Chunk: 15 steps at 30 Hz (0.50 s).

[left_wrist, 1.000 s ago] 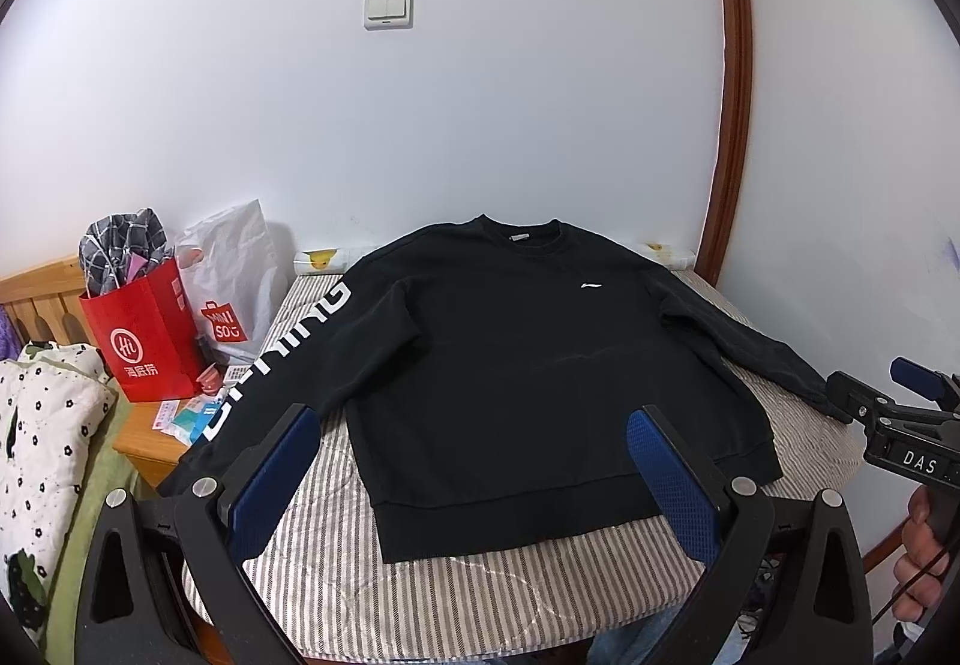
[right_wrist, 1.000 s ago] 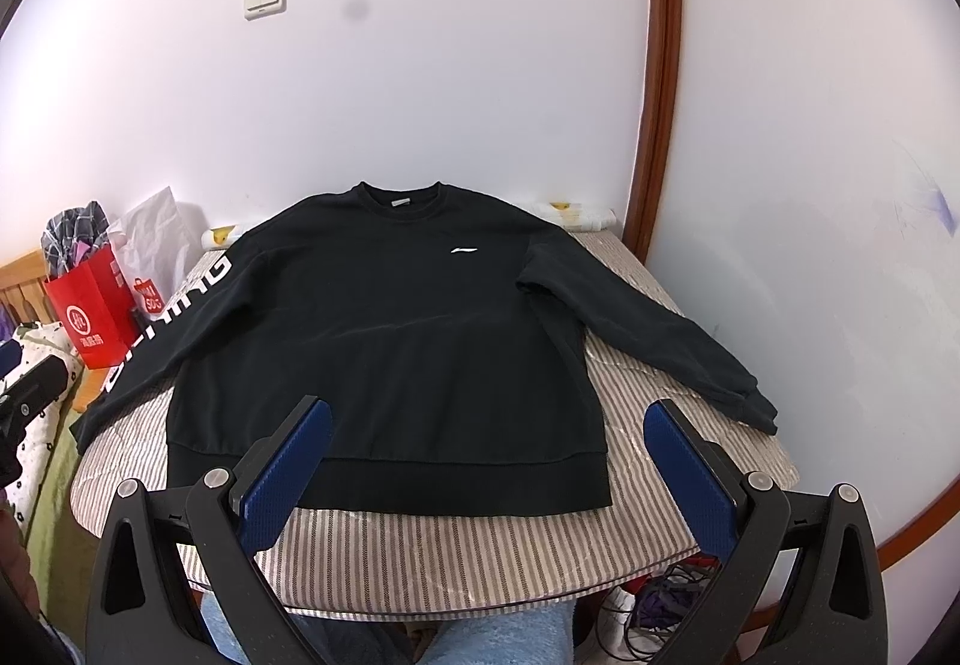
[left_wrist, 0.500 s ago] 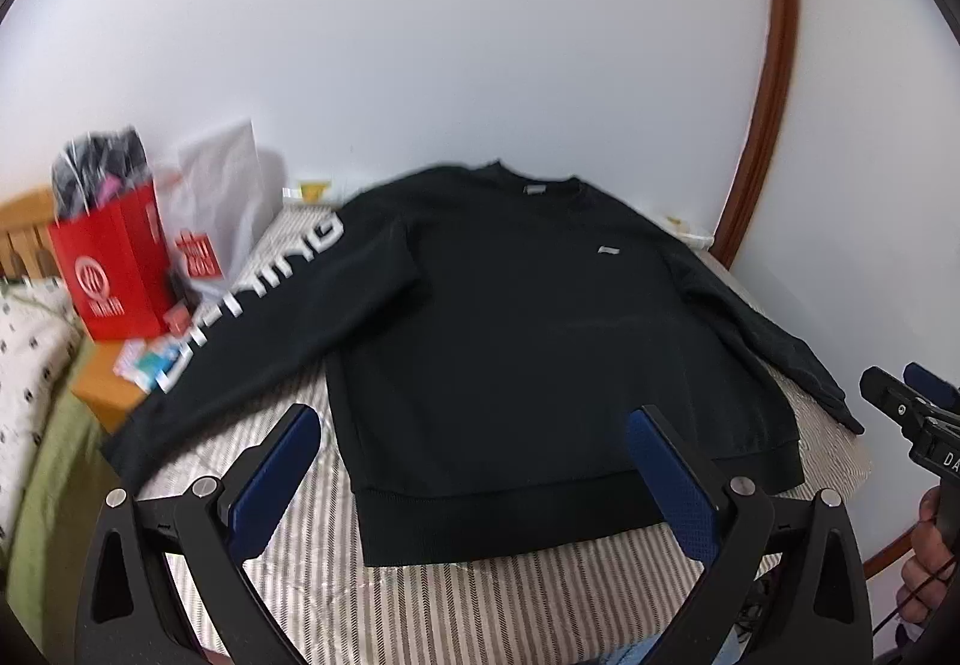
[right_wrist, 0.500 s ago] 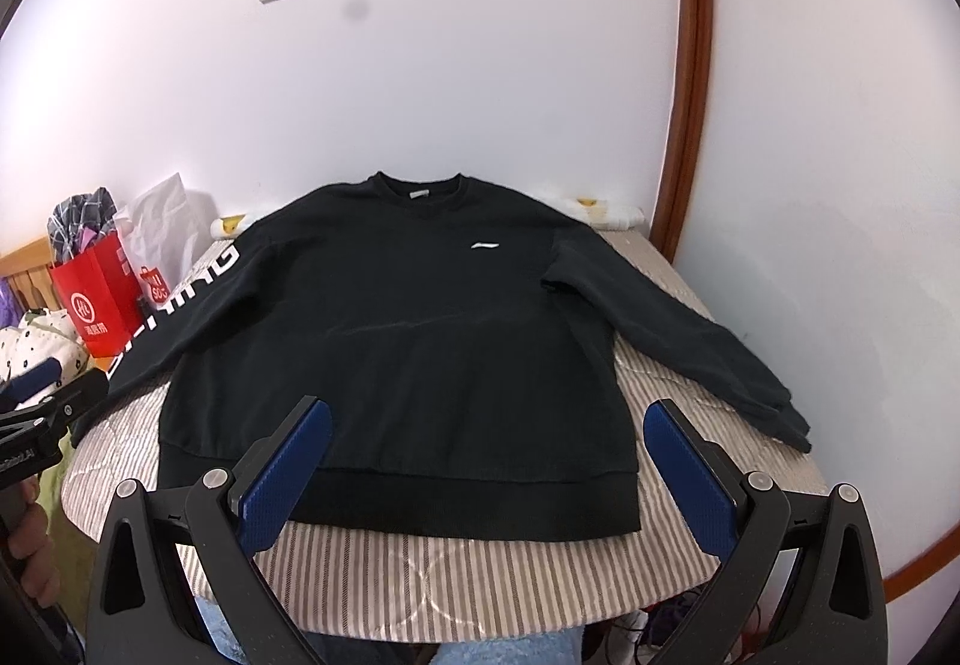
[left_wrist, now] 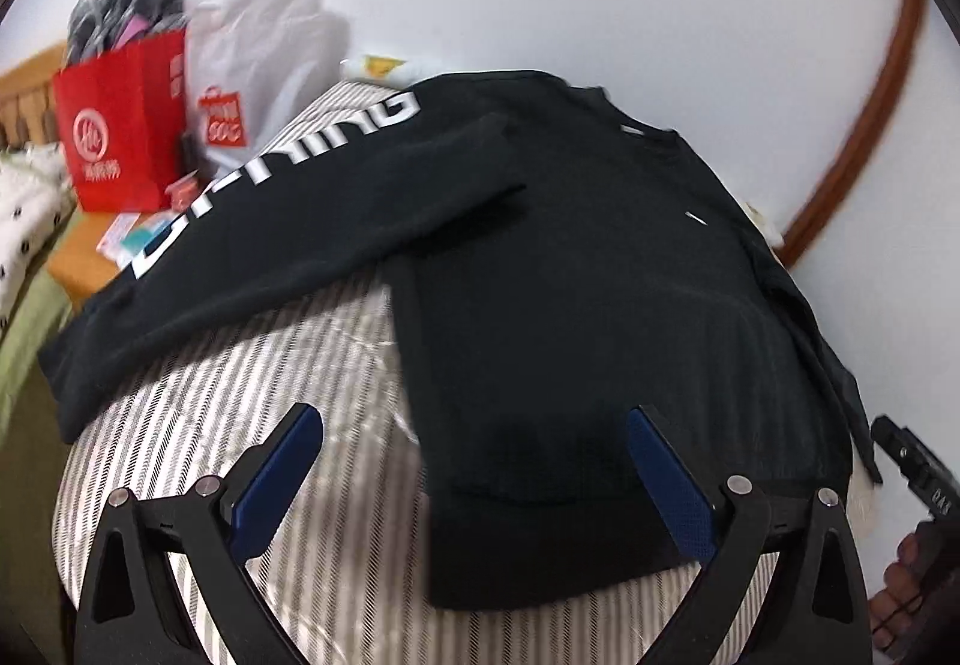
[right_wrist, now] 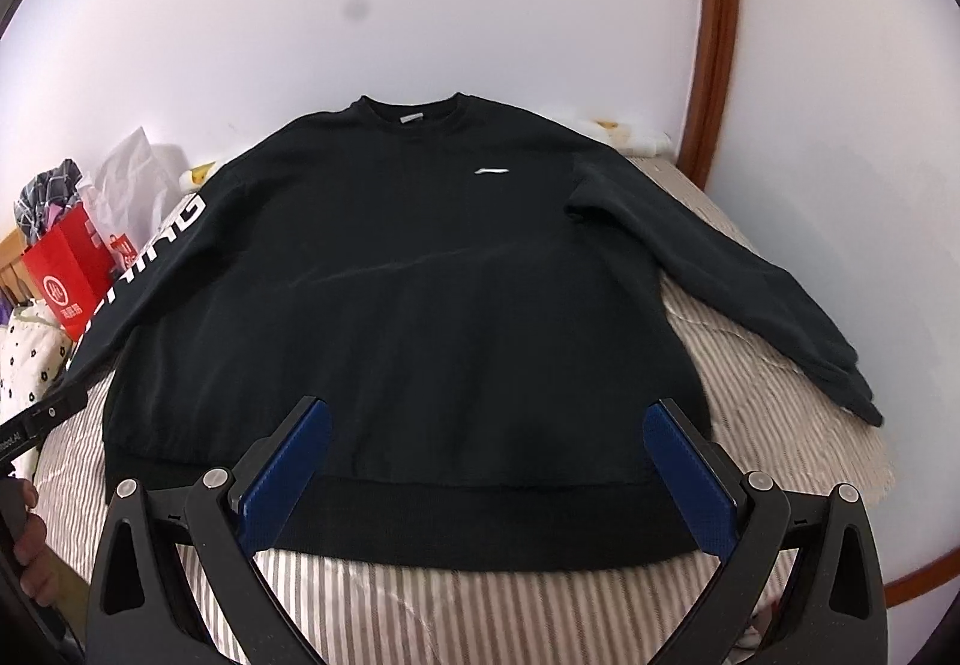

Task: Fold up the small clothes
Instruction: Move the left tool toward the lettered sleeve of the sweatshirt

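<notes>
Left wrist view blurred, sweatshirt hem behind both grippers' wide-spread, empty fingers.

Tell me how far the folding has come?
Done: the sweatshirt lies flat, face up, on the bed, both sleeves spread out. In hand: nothing; the left gripper and right gripper hover near the hem, jaws open. Left: every fold, sleeves and body.
</notes>
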Available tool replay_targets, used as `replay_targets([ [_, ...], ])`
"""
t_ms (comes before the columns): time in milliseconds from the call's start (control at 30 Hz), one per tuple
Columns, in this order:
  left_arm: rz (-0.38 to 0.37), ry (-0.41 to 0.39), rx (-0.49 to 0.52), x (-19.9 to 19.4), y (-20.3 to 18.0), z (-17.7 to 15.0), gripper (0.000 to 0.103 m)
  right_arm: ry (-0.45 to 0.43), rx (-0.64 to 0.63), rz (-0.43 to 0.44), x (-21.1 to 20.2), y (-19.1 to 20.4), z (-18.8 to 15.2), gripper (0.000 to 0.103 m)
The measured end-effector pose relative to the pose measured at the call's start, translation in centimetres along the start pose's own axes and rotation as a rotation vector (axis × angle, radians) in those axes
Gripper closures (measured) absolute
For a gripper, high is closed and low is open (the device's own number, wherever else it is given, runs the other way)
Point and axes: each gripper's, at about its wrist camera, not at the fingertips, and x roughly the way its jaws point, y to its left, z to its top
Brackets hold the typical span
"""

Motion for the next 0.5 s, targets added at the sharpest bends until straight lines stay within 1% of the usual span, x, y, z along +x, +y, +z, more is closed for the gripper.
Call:
replay_targets([
  [33,0.004,0.002,-0.01,0.4,0.5,0.1,0.002,0.002,-0.012,-0.001,0.3,0.4,0.1,0.001],
  [133,-0.017,0.025,-0.058,1.5,2.0,0.4,0.002,0.007,-0.052,-0.013,1.6,1.8,0.6,0.001],
  [300,-0.007,0.05,-0.103,3.0,3.9,0.7,0.002,0.033,-0.089,-0.01,3.4,3.5,1.1,0.001],
  [500,-0.038,0.05,-0.179,4.0,6.1,1.2,0.003,0.062,-0.106,-0.011,5.0,4.8,1.9,0.001],
])
